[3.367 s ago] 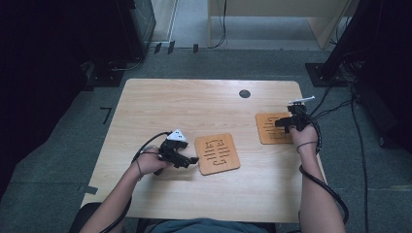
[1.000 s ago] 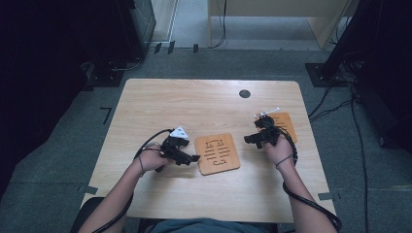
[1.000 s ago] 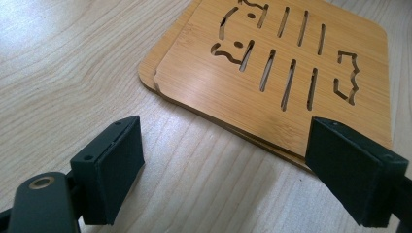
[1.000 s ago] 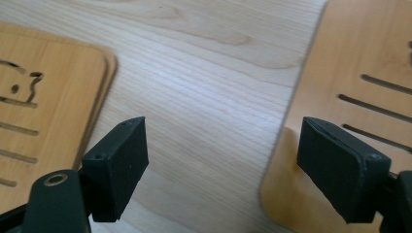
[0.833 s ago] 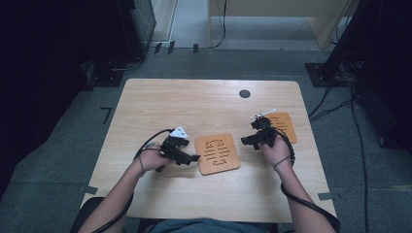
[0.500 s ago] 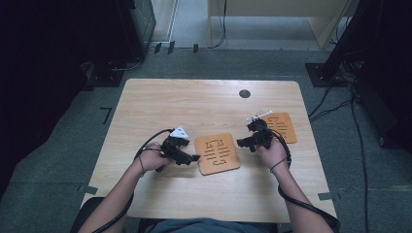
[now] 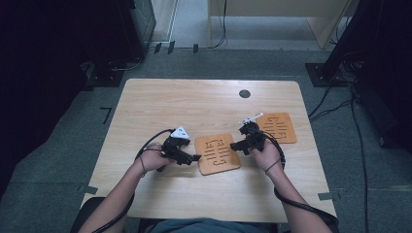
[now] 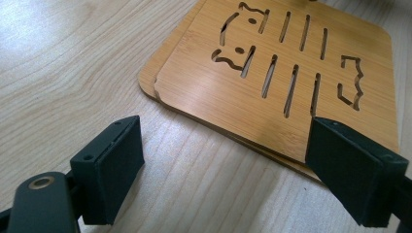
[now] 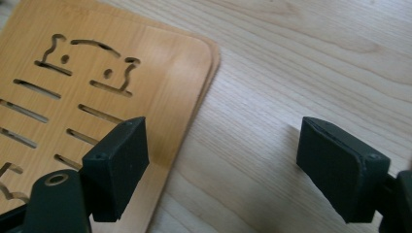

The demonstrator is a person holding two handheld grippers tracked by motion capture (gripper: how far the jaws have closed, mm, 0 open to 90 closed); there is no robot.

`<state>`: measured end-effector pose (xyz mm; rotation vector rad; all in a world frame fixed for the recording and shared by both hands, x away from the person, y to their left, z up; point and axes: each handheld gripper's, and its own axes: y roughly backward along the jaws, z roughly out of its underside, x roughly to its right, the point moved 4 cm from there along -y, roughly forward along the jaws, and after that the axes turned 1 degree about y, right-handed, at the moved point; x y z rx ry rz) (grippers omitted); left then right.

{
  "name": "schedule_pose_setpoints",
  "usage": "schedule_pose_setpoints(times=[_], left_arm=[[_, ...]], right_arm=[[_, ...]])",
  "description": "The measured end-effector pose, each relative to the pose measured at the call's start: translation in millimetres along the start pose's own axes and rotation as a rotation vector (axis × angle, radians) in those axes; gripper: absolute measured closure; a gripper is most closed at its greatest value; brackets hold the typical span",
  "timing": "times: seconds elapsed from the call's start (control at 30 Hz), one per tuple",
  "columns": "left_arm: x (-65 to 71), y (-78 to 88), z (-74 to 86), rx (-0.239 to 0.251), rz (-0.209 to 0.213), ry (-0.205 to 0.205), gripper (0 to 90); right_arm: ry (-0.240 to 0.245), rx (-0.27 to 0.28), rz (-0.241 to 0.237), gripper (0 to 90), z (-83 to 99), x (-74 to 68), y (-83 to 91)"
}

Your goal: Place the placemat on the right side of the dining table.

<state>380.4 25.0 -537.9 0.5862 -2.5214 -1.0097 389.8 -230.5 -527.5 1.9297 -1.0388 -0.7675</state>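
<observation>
The stacked wooden mats (image 7: pixel 217 153) are flanked near the front edge of the pale bench (image 7: pixel 160 99) by the spread, empty left gripper (image 7: pixel 192 158) and right gripper (image 7: pixel 236 146); grey carpet is seen beyond.

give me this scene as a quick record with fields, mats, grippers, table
surface: light wooden table
centre stack: two bamboo mats with cut-out slots, one on the other, edges slightly offset
second mat: bamboo mat lying flat, farther right
left gripper: open, at the stack's left edge, one finger in front of the stack's corner, holding nothing
right gripper: open, at the stack's right edge, one finger over the mat, the other over bare table, holding nothing
other: dark round hole near the table's far edge
</observation>
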Motion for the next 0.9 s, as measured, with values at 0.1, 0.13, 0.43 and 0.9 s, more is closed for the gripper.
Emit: schedule_pose_setpoints(times=[0.1, 0.13, 0.43, 0.9], left_arm=[[-0.1, 0.0, 0.0, 0.0, 0.0, 0.0, 12.9], [0.0, 0.0, -0.1, -0.001, 0.0, 0.001, 12.9], [0.6, -0.2, -0.1, 0.001, -0.005, 0.006, 12.9], [0.3, -0.4, 1.8, 0.018, 0.003, -0.009, 12.9]], right_arm=[[0.009, 0.001, -0.009, 18.9, -0.7, -5.1, -1.5], [0.014, -0.004, -0.009, 18.9, -0.6, -6.8, -2.1], [0.063, -0.003, -0.009, 15.1, -1.3, -15.0, -7.6], [0.134, -0.004, -0.02, 0.0, 1.1, -22.9, -15.1]])
